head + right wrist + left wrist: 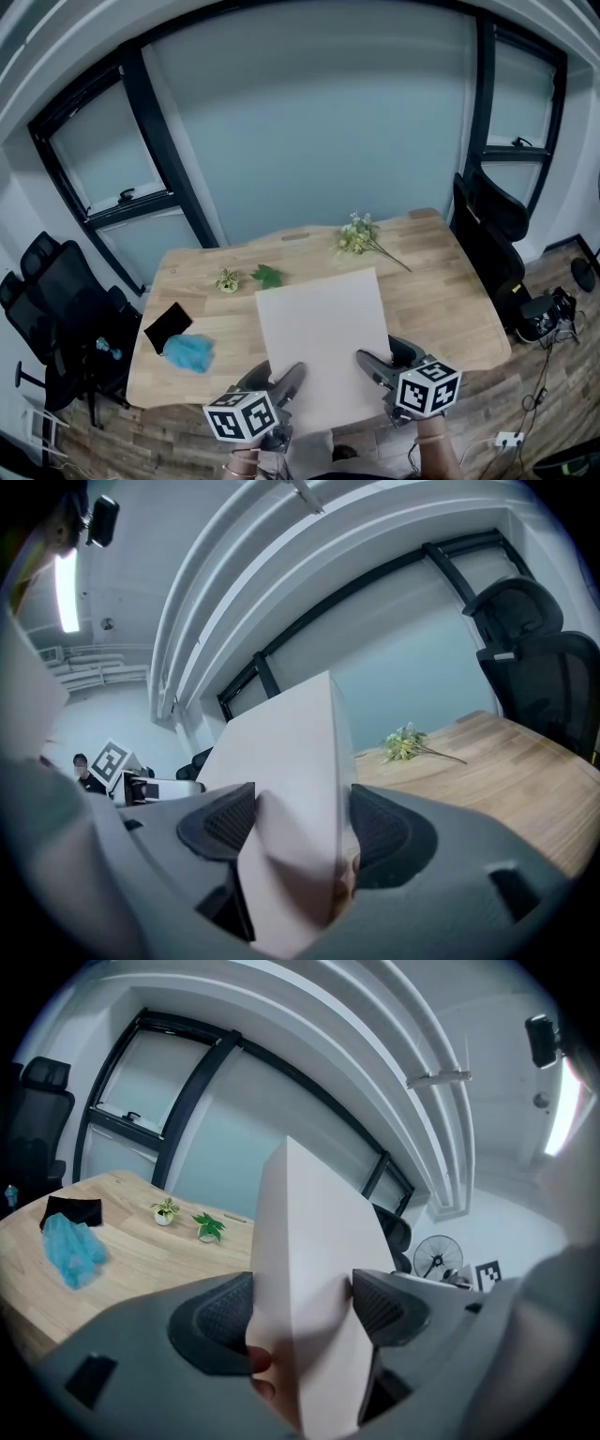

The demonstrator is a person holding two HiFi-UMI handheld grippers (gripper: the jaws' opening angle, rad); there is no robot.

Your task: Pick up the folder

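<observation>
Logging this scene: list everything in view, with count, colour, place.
folder: one, off-white, over table's near middle
table: one, light wood, centre
flower sprig: one, white-green, table's far right
potted plant: one, green, far side, left
leaf: one, green, beside potted plant
pouch: one, black, table's left edge
cloth: one, blue, beside pouch
office chairs: at least two, black, flanking table
left gripper: one, grey, shut on folder
right gripper: one, grey, shut on folder

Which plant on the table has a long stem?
The flower bunch at the far right; the potted plant and green leaf further left are short.
</observation>
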